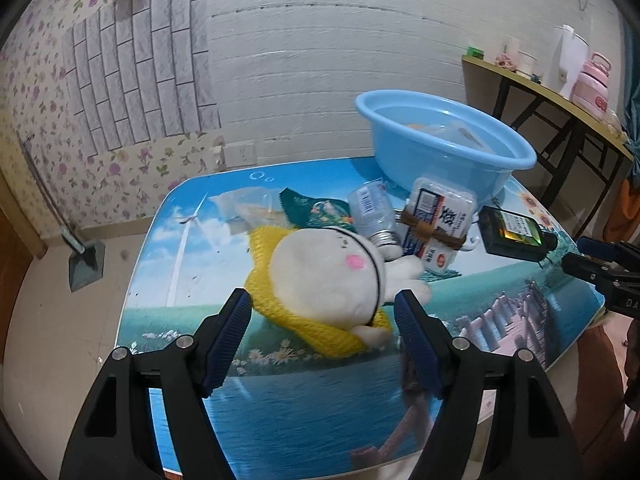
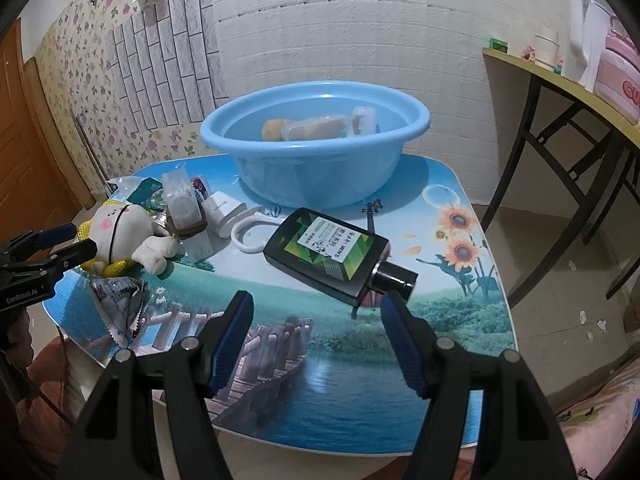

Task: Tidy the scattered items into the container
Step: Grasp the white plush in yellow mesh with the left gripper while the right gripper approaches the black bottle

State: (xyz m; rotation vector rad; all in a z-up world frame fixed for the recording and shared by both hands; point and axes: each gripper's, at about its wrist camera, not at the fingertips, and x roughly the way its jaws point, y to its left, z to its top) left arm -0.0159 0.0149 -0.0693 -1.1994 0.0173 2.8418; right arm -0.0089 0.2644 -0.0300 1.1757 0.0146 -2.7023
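Note:
A blue basin point(image 1: 444, 144) point(image 2: 316, 152) stands at the table's far side with a few items inside. A white plush toy in yellow netting point(image 1: 332, 284) point(image 2: 120, 236) lies on the table. My left gripper point(image 1: 322, 308) is open, its jaws on either side of the toy's near end, not closed on it. A dark bottle with a green label point(image 2: 332, 252) point(image 1: 514, 236) lies on its side. My right gripper point(image 2: 316, 312) is open just in front of the bottle, empty. A bundled box point(image 1: 436, 224), a clear bottle point(image 1: 372, 212), a green packet point(image 1: 316, 212), a white charger point(image 2: 228, 208) and a crumpled wrapper point(image 2: 120, 304) lie scattered.
The table point(image 2: 320, 380) has a printed landscape top with rounded edges. A yellow side table point(image 2: 560, 80) with a pink container and cups stands at the right. A dustpan point(image 1: 86, 260) leans by the floral wall on the left.

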